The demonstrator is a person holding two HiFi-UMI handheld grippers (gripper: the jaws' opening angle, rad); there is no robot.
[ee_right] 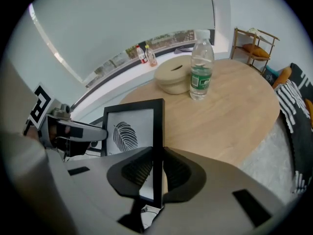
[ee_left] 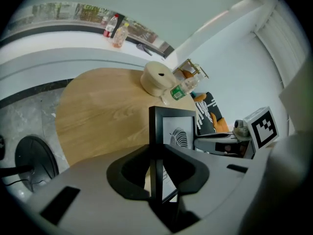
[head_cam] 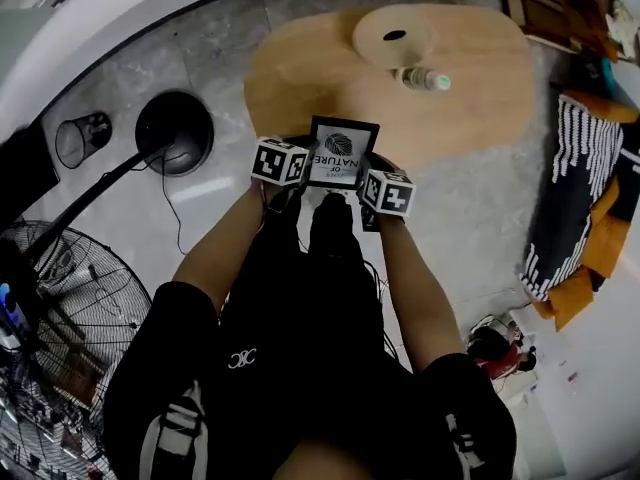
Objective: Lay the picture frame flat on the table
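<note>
A black picture frame [head_cam: 342, 151] with a leaf print is held upright in the air between my two grippers, at the near edge of the oval wooden table [head_cam: 470, 98]. My left gripper [head_cam: 308, 164] is shut on the frame's left side. My right gripper [head_cam: 368, 180] is shut on its right side. In the left gripper view the frame [ee_left: 173, 131] stands edge-on between the jaws [ee_left: 157, 173], with the right gripper [ee_left: 230, 141] beyond it. In the right gripper view the frame [ee_right: 132, 131] sits the same way in the jaws [ee_right: 157, 173].
On the table stand a round wooden lidded box [head_cam: 395, 36] and a green-labelled water bottle [head_cam: 424, 78]. A floor fan [head_cam: 60, 308], a black round base [head_cam: 175, 131] and a mesh bin [head_cam: 83, 138] are at the left. A striped cloth [head_cam: 575, 178] and a wooden rack [head_cam: 560, 13] are at the right.
</note>
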